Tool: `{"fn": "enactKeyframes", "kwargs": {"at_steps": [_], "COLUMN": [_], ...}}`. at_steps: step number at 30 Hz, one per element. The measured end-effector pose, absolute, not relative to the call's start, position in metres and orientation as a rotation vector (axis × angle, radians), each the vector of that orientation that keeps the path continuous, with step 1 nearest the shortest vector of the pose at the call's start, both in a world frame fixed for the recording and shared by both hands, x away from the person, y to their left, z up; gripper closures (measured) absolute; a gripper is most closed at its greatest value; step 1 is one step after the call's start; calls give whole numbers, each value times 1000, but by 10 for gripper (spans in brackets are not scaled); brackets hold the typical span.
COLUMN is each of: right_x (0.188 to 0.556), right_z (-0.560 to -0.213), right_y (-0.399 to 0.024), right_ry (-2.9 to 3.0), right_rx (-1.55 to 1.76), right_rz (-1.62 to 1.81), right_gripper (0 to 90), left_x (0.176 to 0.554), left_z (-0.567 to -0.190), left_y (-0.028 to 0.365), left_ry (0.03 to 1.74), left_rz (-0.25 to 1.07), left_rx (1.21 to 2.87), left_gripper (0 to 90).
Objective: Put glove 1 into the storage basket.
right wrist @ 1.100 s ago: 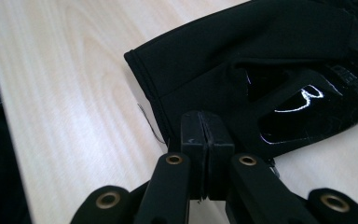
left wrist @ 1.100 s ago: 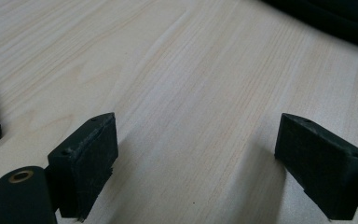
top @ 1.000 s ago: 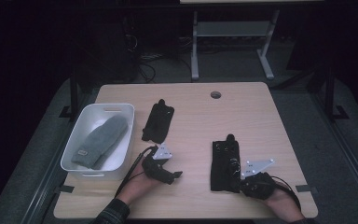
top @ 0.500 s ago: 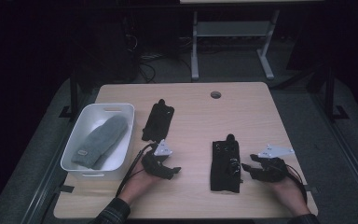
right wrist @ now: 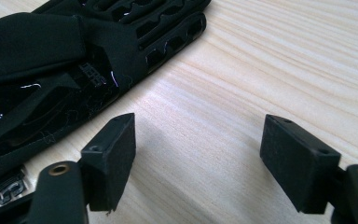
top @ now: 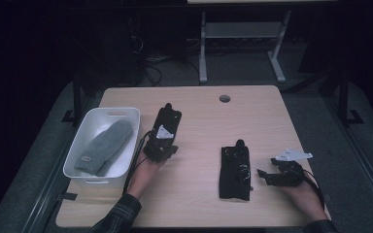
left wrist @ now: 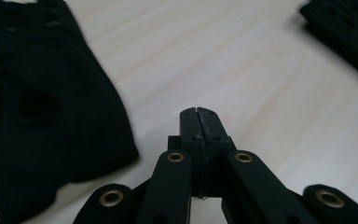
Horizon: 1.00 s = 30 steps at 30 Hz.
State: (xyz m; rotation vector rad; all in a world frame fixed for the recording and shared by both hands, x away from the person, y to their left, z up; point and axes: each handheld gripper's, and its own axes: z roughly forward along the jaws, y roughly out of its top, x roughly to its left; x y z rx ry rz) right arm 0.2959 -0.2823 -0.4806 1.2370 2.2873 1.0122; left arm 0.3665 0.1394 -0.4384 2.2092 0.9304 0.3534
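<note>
Now the left tool (left wrist: 198,122) has just snapped closed, empty, beside one glove (top: 167,121) – the right tool (right wrist: 200,154), widening off the other glove (top: 234,170) – next comes regrasping.

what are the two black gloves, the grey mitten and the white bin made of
Black gloves: seemingly matte synthetic fabric with glossy, rubbery ribbed pads; loose threads and shiny ridges show in the right gripper view. Grey mitten: looks like soft knit or fleece, fuzzy and dull, with a small tag. White bin: likely smooth moulded plastic, with rounded corners and a slot handle.
</note>
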Motion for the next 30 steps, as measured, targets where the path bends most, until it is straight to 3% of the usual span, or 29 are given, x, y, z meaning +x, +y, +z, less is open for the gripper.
{"fn": "enactKeyframes", "kwargs": {"at_steps": [2, 17, 30], "right_x": [296, 295, 295], "right_z": [-482, -482, -482], "right_y": [-282, -282, -282], "right_ry": [2286, 2304, 2305], "right_rx": [1229, 1216, 1212], "right_rz": [1024, 1028, 1025], "right_gripper": [218, 196, 195], "left_x": [377, 441, 451], "left_z": [-436, -444, -461], "left_y": [137, 129, 130], "left_ry": [982, 1136, 1167], "left_rz": [406, 531, 494], "left_rx": [2193, 2181, 2217], "left_gripper": [893, 892, 895]}}
